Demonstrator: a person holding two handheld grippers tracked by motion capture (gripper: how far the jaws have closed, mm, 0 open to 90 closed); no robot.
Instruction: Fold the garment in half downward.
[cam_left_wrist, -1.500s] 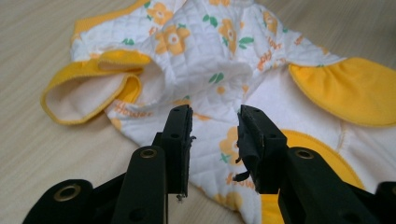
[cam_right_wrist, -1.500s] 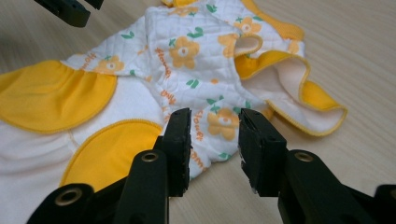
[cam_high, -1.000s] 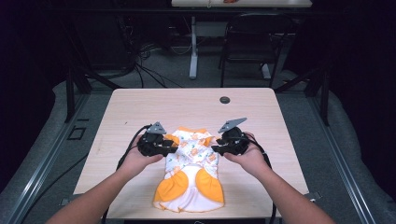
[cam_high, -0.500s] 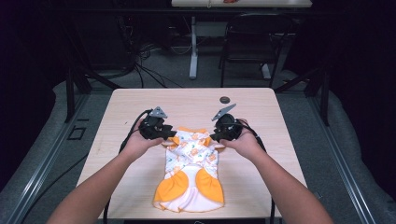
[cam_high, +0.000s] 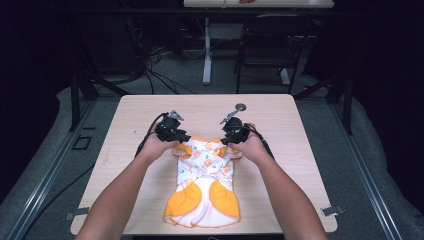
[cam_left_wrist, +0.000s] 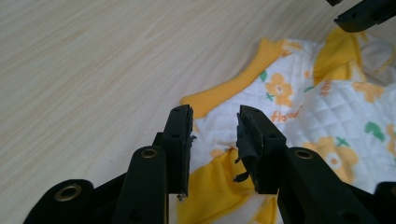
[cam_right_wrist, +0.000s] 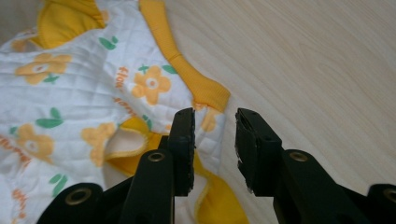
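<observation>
Overhead light falls on the pale wooden table (cam_high: 300, 150), evenly lit, no glare. Room around it is nearly black. High view is soft and low-detail. Both gripper views are bright; near black jaws slightly blurred, quilted white-and-yellow flowered garment (cam_left_wrist: 322, 116) sharp, shadows faint.

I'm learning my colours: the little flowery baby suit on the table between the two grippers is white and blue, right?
Not quite. The baby suit is white and orange-yellow, not blue, as the high view shows. It does lie on the table between the left gripper and right gripper.
</observation>
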